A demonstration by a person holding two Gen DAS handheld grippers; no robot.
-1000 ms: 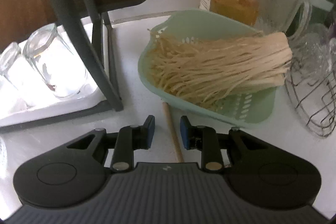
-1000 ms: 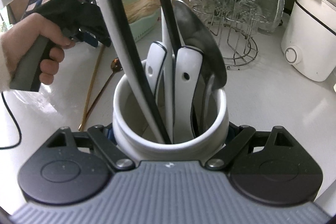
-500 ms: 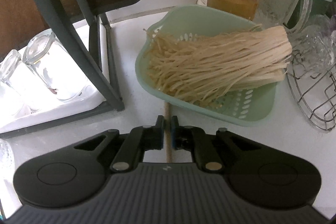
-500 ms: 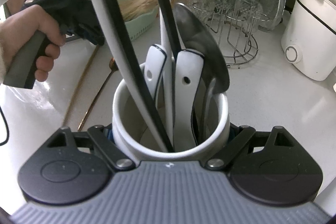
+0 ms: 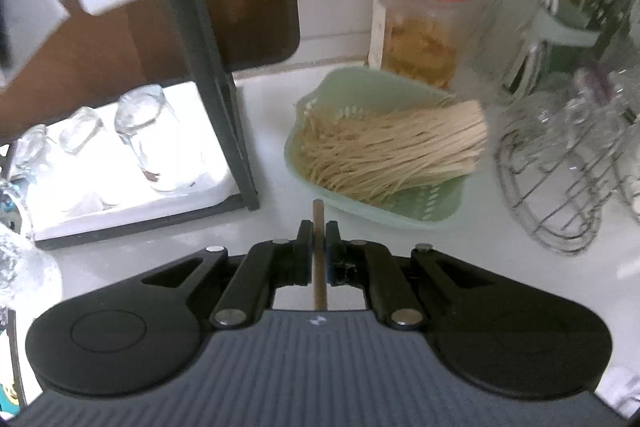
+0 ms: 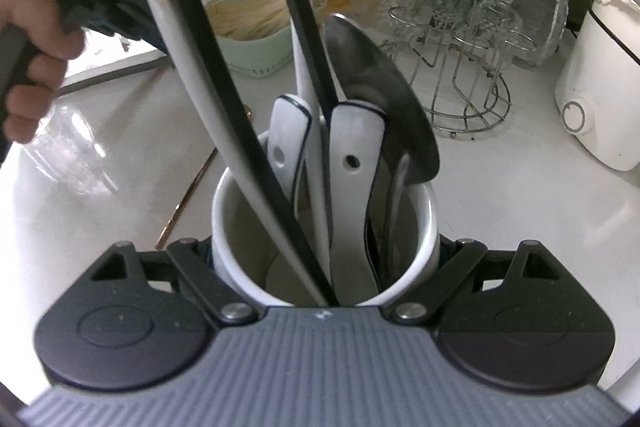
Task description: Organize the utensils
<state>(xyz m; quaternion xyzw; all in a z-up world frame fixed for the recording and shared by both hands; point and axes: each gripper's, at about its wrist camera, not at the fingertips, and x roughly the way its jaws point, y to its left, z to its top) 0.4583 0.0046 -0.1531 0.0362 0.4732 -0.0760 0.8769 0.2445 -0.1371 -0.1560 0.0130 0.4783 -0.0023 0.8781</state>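
My left gripper [image 5: 319,231] is shut on a thin wooden-coloured utensil handle [image 5: 318,213], whose tip pokes out just past the pads, above the white counter. My right gripper [image 6: 324,253] is shut on a white ceramic utensil holder [image 6: 431,215], its fingers pressed against both sides. The holder carries two white spoons with dark rims [image 6: 354,163], a steel spoon [image 6: 384,87] and long black and white handles [image 6: 192,39]. A thin copper-coloured spoon [image 6: 188,197] lies on the counter left of the holder. A hand [image 6: 36,39] grips the left tool at the upper left.
A green strainer basket [image 5: 400,215] with dry noodles sits just beyond the left gripper. Around it stand a red-lidded jar [image 5: 420,23], a dark rack with upturned glasses [image 5: 144,143] and a wire glass stand [image 6: 460,67]. A white appliance [image 6: 600,99] stands far right.
The left jaws closed on the thin handle, then lifted it off the counter, so the basket and rack now look farther away. The right gripper and the holder stayed put.
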